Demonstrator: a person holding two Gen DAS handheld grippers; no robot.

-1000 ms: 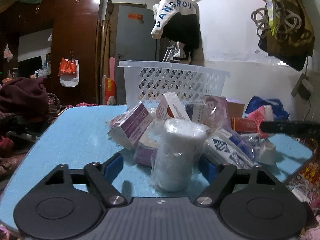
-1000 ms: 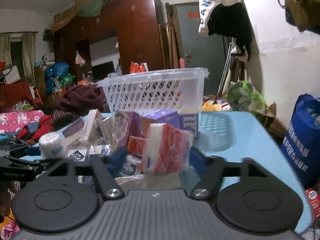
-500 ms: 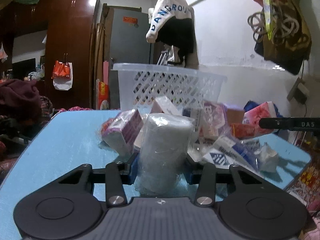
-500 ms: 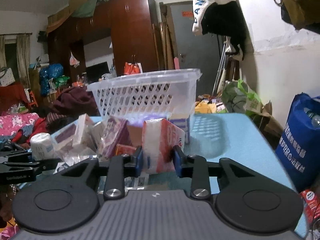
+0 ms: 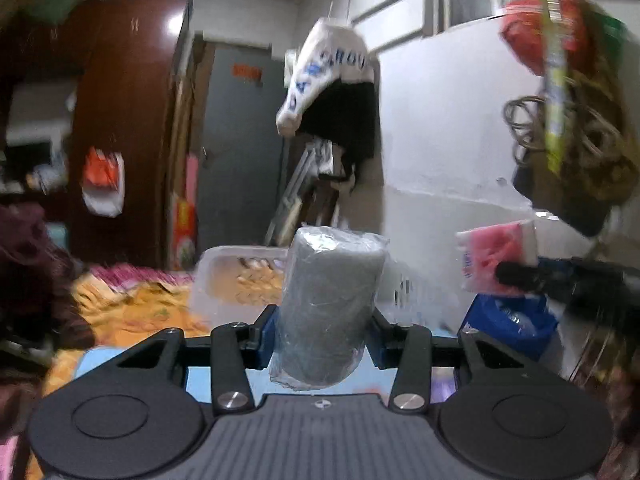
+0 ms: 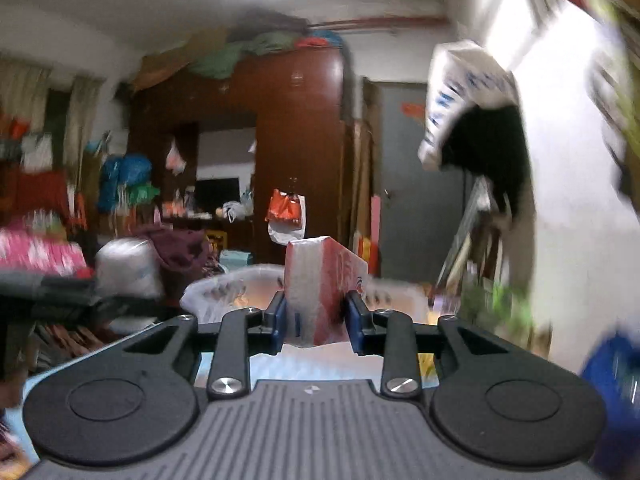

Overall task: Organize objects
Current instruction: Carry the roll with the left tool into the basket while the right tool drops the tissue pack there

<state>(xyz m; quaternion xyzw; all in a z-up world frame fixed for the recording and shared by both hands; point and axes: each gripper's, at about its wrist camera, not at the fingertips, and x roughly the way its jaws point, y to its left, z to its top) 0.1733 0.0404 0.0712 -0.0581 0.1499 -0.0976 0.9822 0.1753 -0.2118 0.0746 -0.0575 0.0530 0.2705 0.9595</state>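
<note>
Evidently, a wrapped white roll [image 5: 330,304] is pinched upright by the left tool [image 5: 324,330] and a red-and-white packet [image 6: 318,292] by the right tool [image 6: 316,320], both held centre-frame above the white basket [image 6: 224,292] for dropping in.

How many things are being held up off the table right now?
2. A plastic-wrapped white roll is clamped in the left gripper, and a red and white tissue pack in the right gripper, both near the white basket. Others below may be hidden.
</note>
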